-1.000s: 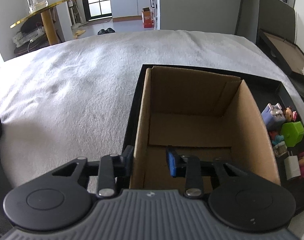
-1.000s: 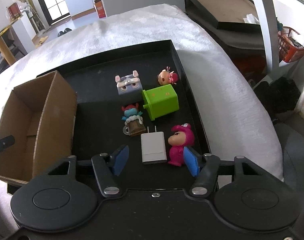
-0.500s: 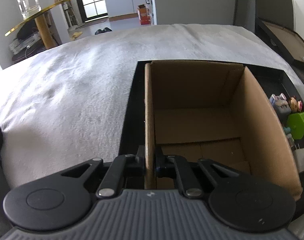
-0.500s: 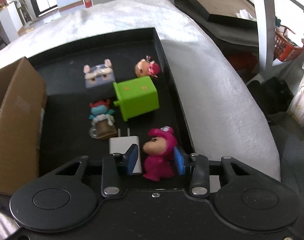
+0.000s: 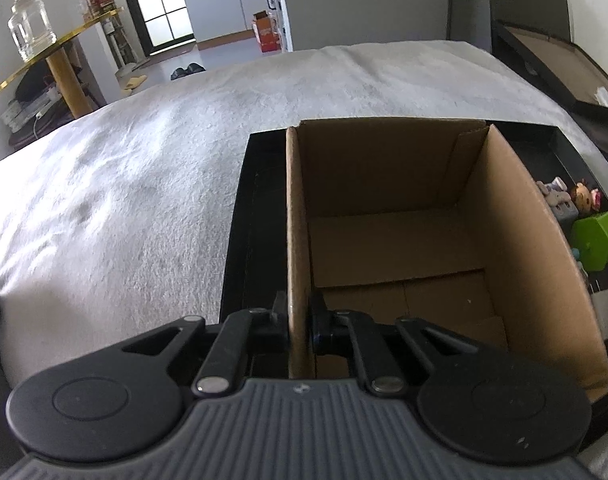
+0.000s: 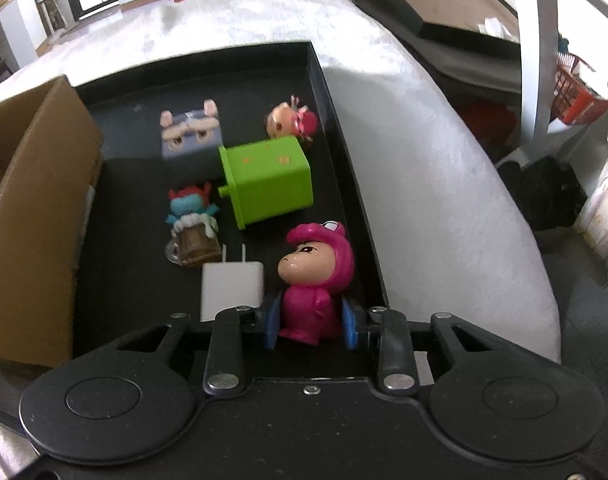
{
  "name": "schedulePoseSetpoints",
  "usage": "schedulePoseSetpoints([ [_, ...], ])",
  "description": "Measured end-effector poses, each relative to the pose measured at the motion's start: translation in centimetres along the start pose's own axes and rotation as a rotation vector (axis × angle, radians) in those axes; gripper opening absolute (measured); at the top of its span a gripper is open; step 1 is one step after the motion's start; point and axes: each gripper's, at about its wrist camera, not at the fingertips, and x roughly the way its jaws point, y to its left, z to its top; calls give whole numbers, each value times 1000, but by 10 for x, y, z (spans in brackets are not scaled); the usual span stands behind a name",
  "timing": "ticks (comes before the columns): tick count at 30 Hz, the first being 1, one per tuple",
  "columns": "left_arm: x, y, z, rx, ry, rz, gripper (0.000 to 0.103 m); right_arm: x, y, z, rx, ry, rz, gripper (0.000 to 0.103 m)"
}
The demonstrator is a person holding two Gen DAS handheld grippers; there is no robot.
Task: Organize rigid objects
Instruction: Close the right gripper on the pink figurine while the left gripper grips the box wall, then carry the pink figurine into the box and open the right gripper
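The left gripper (image 5: 299, 322) is clamped on the near side wall of an open, empty brown cardboard box (image 5: 524, 240), one finger outside the wall and one inside, probably to steady the box while things are dropped in. Its jaws have just closed there. The box stands on a shallow black tray (image 6: 336, 112) laid on a white fleecy blanket (image 5: 143, 168). The right gripper (image 6: 310, 318) has also just closed, and its blue pads (image 6: 272, 316) now press both sides of a bright pink hooded toy figurine (image 6: 314, 280), which stands upright between the fingers at the tray's near edge. Just left of those fingers lies a white plug-in wall charger (image 6: 231, 284). Beyond the fingertips sit a lime green plastic cube (image 6: 269, 178), a small blue and red creature in a brown mug (image 6: 191, 228), a grey cube with rabbit ears (image 6: 189, 136) and a small pink-bowed round doll head (image 6: 289, 122). The box is well to the left of the fingers, so the figurine would seem bound there.
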Motion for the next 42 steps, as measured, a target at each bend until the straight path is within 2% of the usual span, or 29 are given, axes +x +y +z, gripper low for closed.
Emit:
schedulePoseSetpoints([
  [19,-6,5,-7,-61,-25,-65,9,-54,37,20,-91,-140,37,30],
  [31,-5,8,-9,-65,-27,-78,9,-84,81,30,-202,-240,119,30],
  [42,-6,10,-10,-79,-19,-95,10,-88,126,33,-318,-268,162,30],
])
